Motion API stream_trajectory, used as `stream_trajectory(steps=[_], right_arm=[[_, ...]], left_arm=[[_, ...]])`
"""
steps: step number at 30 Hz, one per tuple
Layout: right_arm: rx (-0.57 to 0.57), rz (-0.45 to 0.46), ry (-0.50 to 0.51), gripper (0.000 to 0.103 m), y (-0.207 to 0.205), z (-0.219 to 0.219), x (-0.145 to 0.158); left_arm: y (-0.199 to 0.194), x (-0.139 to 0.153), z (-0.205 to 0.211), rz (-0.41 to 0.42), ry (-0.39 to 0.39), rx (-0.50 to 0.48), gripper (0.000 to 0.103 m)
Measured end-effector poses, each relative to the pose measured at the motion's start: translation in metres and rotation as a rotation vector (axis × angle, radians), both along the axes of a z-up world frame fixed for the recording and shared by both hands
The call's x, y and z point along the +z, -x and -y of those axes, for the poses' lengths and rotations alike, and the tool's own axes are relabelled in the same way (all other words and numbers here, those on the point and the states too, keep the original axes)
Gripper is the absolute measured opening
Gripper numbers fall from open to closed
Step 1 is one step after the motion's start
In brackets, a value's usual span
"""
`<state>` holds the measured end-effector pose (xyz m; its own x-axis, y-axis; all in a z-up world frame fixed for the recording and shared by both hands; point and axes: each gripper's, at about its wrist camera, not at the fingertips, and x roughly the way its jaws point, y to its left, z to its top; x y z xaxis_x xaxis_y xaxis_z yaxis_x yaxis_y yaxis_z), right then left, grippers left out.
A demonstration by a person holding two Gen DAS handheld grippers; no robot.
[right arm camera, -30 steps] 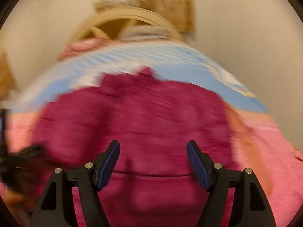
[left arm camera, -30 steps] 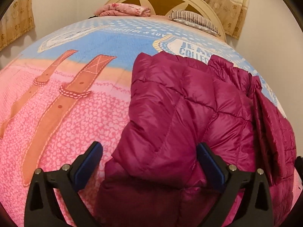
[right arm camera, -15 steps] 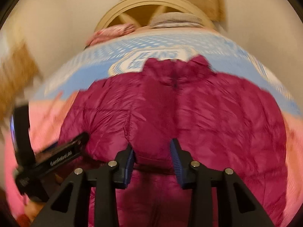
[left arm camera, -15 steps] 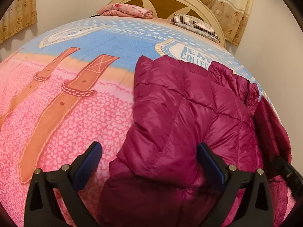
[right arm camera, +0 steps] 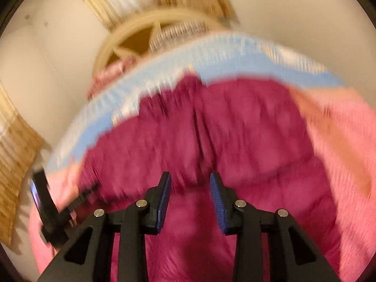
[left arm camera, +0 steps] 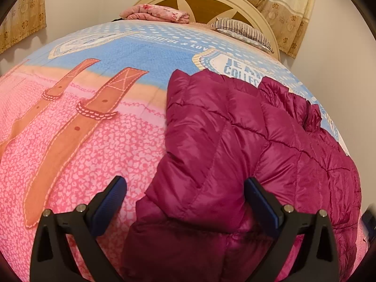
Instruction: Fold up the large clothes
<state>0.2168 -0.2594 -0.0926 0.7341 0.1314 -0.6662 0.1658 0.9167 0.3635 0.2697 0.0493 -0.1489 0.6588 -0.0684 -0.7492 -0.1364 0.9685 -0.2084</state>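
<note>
A magenta quilted puffer jacket (left arm camera: 235,145) lies on the bed, partly folded, with one sleeve laid over its body. My left gripper (left arm camera: 185,199) is wide open over the jacket's near left edge; its right finger (left arm camera: 260,202) rests against the sleeve fold. In the blurred right wrist view the same jacket (right arm camera: 235,129) fills the middle. My right gripper (right arm camera: 190,192) hovers over the jacket's near edge with its jaws partly closed and a gap between the pads; whether cloth is pinched between them is unclear. The left gripper (right arm camera: 47,209) shows at the left edge.
The bed has a pink and blue printed cover (left arm camera: 82,127). A folded pink blanket (left arm camera: 157,15) and a striped pillow (left arm camera: 242,31) lie at the cream headboard (left arm camera: 211,2). Curtains (left arm camera: 286,7) and walls stand close behind and to the right.
My right gripper narrowed from wide open to partly closed, then opened a little, while swinging fast across the jacket. My left gripper stayed open and barely moved.
</note>
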Motion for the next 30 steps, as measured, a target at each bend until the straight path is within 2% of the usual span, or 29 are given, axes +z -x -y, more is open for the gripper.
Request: stream_trajectory(steps=[1, 2, 5, 6, 7, 8, 10, 13, 16, 18, 22, 24, 27, 29, 30], right_arm=[[-0.001, 0.004, 0.019, 0.056, -0.012, -0.002, 0.004], [0.003, -0.011, 0.034, 0.059, -0.025, -0.003, 0.005], [0.036, -0.113, 0.059, 0.057, -0.063, -0.011, -0.016], [0.053, -0.130, 0.047, 0.044, -0.068, -0.013, -0.023], [0.065, -0.157, 0.046, 0.018, -0.069, -0.016, -0.030], [0.069, -0.181, 0.051, 0.016, -0.070, -0.019, -0.034], [0.077, -0.159, 0.051, 0.012, -0.054, -0.028, -0.033], [0.091, -0.158, 0.060, 0.011, -0.025, -0.035, -0.033], [0.070, -0.201, 0.049, 0.011, -0.014, -0.033, -0.053], [0.076, -0.180, 0.046, 0.010, -0.014, -0.029, -0.063], [0.118, -0.195, 0.113, 0.013, -0.022, -0.036, -0.057], [0.139, -0.205, 0.097, 0.014, -0.018, -0.031, -0.048], [0.062, -0.141, 0.021, 0.018, 0.001, -0.006, -0.027], [-0.014, -0.058, 0.070, 0.019, 0.016, 0.003, -0.010], [-0.009, -0.022, 0.109, 0.019, 0.018, -0.001, -0.003]], left_arm=[[0.000, 0.000, 0.001, 0.000, 0.000, 0.001, 0.103], [0.000, 0.001, 0.001, 0.001, 0.002, 0.001, 0.103], [0.002, 0.002, -0.001, 0.008, 0.016, 0.003, 0.103], [0.003, 0.002, -0.003, 0.014, 0.032, 0.004, 0.103], [0.003, 0.002, -0.005, 0.020, 0.049, 0.005, 0.103], [0.004, 0.002, -0.007, 0.026, 0.063, 0.007, 0.103], [0.008, 0.003, -0.011, 0.044, 0.093, 0.018, 0.103], [0.008, 0.003, -0.012, 0.047, 0.095, 0.024, 0.103], [0.005, 0.002, -0.005, 0.030, 0.056, 0.024, 0.103], [0.003, 0.001, -0.001, 0.013, 0.018, 0.022, 0.103], [-0.002, -0.001, 0.008, -0.021, -0.057, 0.028, 0.103], [-0.003, -0.001, 0.009, -0.025, -0.061, 0.029, 0.103], [-0.003, -0.001, 0.007, -0.022, -0.051, 0.029, 0.103], [-0.004, -0.001, 0.008, -0.024, -0.058, 0.029, 0.103], [-0.003, -0.001, 0.007, -0.023, -0.057, 0.029, 0.103]])
